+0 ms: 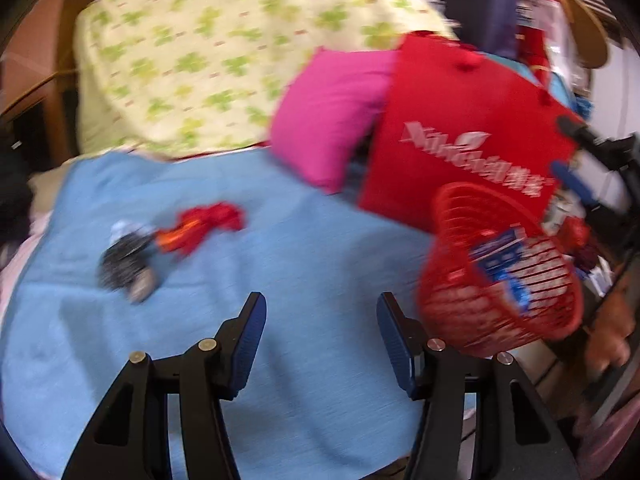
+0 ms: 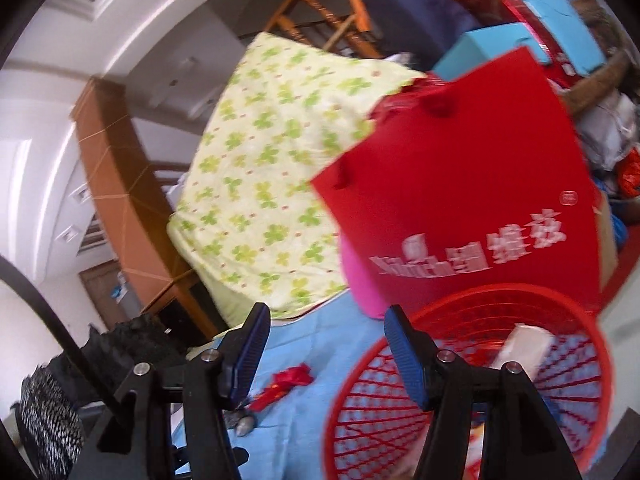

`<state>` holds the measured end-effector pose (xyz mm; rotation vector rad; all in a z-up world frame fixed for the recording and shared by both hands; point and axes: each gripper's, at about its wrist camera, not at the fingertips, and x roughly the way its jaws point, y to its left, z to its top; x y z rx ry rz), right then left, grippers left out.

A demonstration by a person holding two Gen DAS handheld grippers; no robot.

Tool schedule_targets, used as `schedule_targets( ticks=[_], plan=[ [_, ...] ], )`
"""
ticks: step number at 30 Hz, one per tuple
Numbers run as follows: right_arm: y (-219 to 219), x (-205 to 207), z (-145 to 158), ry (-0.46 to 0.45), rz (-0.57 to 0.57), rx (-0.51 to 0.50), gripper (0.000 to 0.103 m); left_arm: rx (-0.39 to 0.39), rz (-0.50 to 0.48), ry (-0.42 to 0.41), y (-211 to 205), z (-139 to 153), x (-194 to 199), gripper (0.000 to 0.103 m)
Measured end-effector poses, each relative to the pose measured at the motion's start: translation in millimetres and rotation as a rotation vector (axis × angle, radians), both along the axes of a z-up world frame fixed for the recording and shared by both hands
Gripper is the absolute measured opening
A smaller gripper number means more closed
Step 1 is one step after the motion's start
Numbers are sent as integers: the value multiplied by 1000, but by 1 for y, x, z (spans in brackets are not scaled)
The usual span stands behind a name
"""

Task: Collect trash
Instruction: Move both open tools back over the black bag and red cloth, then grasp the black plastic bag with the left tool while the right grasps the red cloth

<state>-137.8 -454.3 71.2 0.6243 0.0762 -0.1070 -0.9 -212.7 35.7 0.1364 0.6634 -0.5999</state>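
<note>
A red crumpled wrapper (image 1: 202,226) and a dark speckled wrapper (image 1: 126,262) lie on the blue sheet (image 1: 280,264), ahead and left of my open, empty left gripper (image 1: 320,330). The red mesh basket (image 1: 500,276) stands at the right with a blue packet (image 1: 502,262) inside. In the right wrist view my right gripper (image 2: 326,344) is open and empty at the basket's (image 2: 472,380) left rim; a white packet (image 2: 524,346) lies inside. The red wrapper (image 2: 286,384) shows below the left finger. My right gripper shows far right in the left wrist view (image 1: 576,156).
A red bag with white lettering (image 1: 468,136), a pink cushion (image 1: 332,116) and a clover-print quilt (image 1: 224,52) stand behind. Boxes and clutter (image 2: 520,12) pile at the back right. A wooden frame (image 2: 120,176) is on the left.
</note>
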Motion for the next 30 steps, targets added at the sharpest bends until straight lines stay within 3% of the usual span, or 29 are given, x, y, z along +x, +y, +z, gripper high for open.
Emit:
schedule_targets(
  ticks=[5, 13, 24, 30],
  plan=[
    [39, 24, 4, -5, 98, -44, 64, 27, 155, 13, 64, -15, 19, 58],
    [90, 79, -15, 109, 232, -43, 64, 25, 314, 33, 129, -31, 40, 58],
    [127, 134, -38, 244, 315, -54, 65, 8, 369, 92, 152, -61, 74, 58],
    [132, 166, -47, 298, 296, -84, 65, -24, 386, 128, 152, -65, 99, 58]
  ],
)
